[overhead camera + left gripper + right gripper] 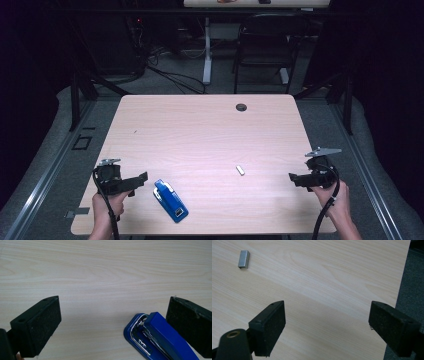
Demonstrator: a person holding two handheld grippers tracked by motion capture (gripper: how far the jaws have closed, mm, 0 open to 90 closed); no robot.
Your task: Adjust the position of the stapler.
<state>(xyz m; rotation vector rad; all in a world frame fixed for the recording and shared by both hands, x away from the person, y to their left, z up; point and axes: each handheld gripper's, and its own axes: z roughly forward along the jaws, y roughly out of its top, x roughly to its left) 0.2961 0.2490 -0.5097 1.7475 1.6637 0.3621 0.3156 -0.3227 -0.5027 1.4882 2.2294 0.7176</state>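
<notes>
Blue stapler (170,200) with chrome top strip lies flat near the desk's (200,125) front edge, left of centre, angled. Left gripper (142,179) just beside it at the front-left corner, jaws wide apart, empty. Right gripper (294,178) near the right edge, jaws apart, empty. Small strip of staples (240,170) between them, well apart from both. Bare wood beyond to the far edge; dark grommet (241,107) there.
</notes>
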